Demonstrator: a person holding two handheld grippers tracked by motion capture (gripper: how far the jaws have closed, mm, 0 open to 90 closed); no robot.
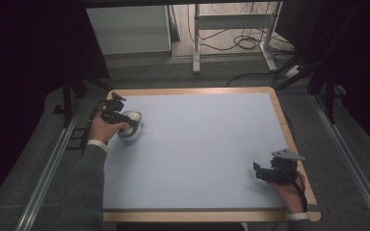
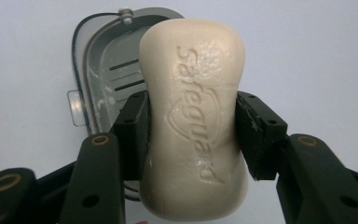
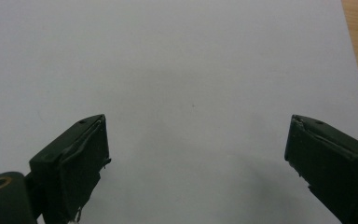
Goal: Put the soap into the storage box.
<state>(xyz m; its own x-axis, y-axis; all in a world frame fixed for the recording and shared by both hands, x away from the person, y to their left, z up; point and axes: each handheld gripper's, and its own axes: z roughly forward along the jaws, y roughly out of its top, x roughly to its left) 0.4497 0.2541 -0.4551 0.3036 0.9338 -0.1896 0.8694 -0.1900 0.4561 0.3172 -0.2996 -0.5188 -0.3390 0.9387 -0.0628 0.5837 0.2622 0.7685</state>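
**Soap gripped over its dish**

You look to be mid-carry: your left gripper [image 2: 191, 135] has its jaws clamped on the waist of the soap [image 2: 193, 116], which sits at centre frame, over the open grey dish [image 2: 100, 70] at upper left. Next, I judge, a steady lowering or lift, keeping the slippery bar square. Your right gripper [image 3: 196, 158] hangs with jaws wide apart over bare table [image 3: 191, 60], holding nothing.

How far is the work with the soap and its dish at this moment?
Done: the left gripper is shut on the soap bar, its fingers pressing both long sides. In hand: the bar is held above the open grey soap dish. Left, probably: setting it into the dish or moving it away; I cannot tell which. The right gripper waits open over the bare mat.
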